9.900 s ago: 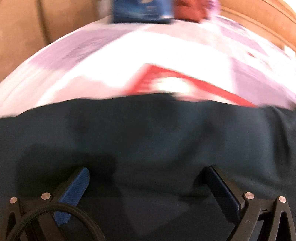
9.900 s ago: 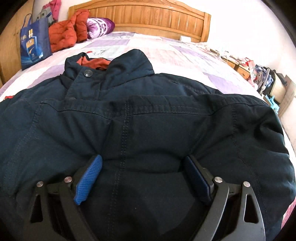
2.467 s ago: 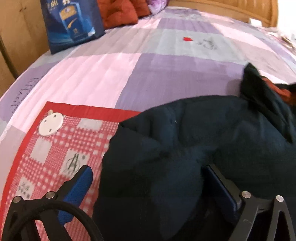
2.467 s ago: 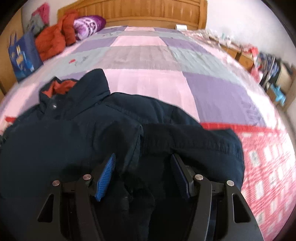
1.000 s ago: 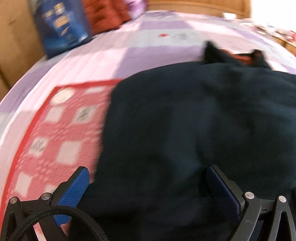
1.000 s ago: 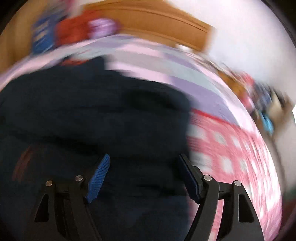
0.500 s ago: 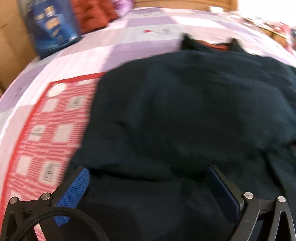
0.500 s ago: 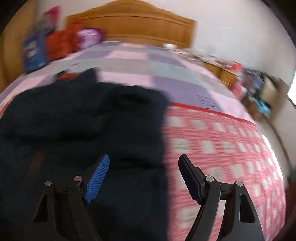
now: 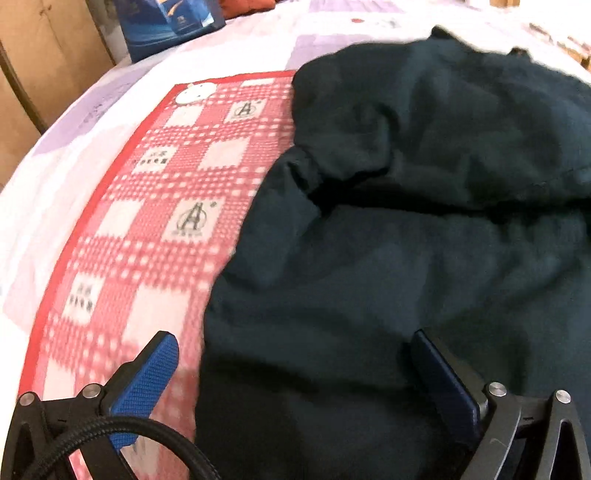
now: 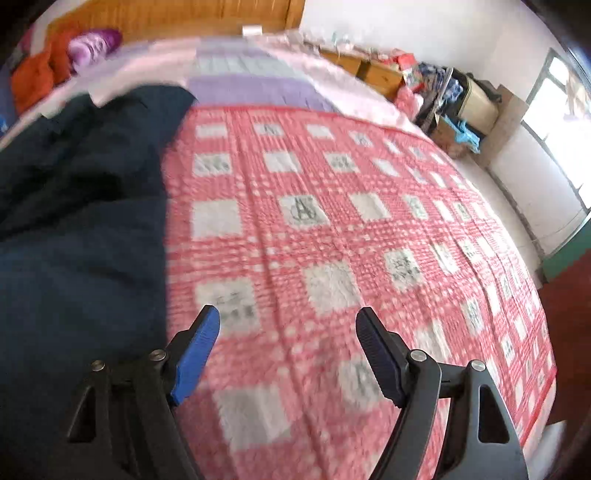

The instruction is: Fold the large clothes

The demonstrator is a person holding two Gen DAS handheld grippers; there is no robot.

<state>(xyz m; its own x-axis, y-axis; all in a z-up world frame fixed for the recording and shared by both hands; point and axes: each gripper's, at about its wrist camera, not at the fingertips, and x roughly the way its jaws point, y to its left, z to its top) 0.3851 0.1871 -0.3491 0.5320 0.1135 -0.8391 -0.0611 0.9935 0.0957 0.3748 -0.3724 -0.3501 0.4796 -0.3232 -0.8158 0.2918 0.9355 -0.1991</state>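
Dark navy jacket (image 9: 424, 229) spread on red-and-white checked blanket (image 9: 177, 206), upper part folded back over lower part, fold line running across mid-frame in left wrist view. Collar end lies far, toward headboard; hem end near, under camera. Left edge of jacket overlaps blanket; blanket itself lies on pale pink/purple patchwork bedspread (image 9: 74, 122). Round white tag (image 9: 195, 92) sits at far corner of blanket, just beside its red border.

Left gripper (image 9: 291, 354): fingers wide apart, nothing clamped. Blue pad of left-hand finger (image 9: 147, 376) hangs over blanket near jacket's edge; right-hand finger over dark fabric. Contact w/ cloth: cannot tell. Black cable (image 9: 110, 439) loops at near left.

Right gripper (image 10: 288, 328): fingers also wide apart, holding nothing, hovering over bare blanket (image 10: 332, 240) just right of jacket (image 10: 74, 229). Jacket's right edge runs roughly straight, near to far, left of left-hand finger.

Background, right wrist view: wooden headboard (image 10: 177, 18) at far end, orange bundle (image 10: 33, 74) and purple patterned pillow (image 10: 92, 44) at far left, cluttered items (image 10: 443, 85) along far right wall, window (image 10: 565, 96) at right. Left wrist view: blue bag (image 9: 166, 26) at far left on bed, beside wooden panel (image 9: 44, 62). Both views slightly motion-blurred.
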